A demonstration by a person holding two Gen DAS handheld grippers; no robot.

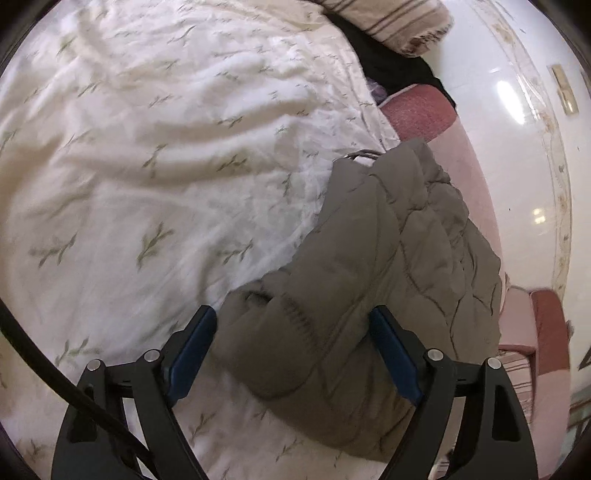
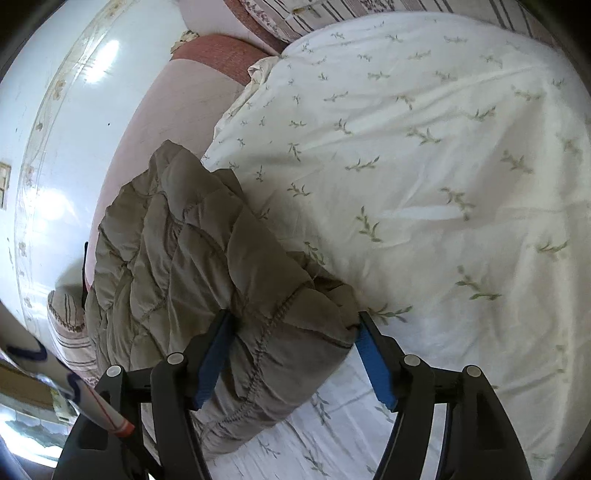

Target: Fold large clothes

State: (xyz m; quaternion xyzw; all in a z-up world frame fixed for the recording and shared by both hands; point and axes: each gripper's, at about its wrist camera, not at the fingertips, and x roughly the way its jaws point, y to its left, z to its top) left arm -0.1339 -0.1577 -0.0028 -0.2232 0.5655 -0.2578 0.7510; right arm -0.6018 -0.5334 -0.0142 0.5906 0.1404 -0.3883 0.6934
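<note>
Quilted grey-brown jacket [image 1: 369,258], folded bulky, lies between both jaws; jaws apart, unclamped. Leaf-print bedspread [image 1: 147,166] beneath; striped pillow [image 1: 399,22] beyond.

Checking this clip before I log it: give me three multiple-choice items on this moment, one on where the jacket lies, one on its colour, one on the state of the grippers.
1. Where does the quilted jacket lie?
A. Near the edge of the leaf-print bedspread
B. On the floor
C. On a hanger

2. What colour is the jacket?
A. Bright red
B. Grey-brown
C. Navy

3. How do the left gripper and right gripper stand?
A. Both shut with nothing between the jaws
B. Both out of view
C. Both wide, jacket folds between the jaws

Answers: 1 A, it rests on the bedspread by the bed's side; 2 B, the padded fabric is dull grey-brown; 3 C, blue pads flank the bundle in each wrist view.
</note>
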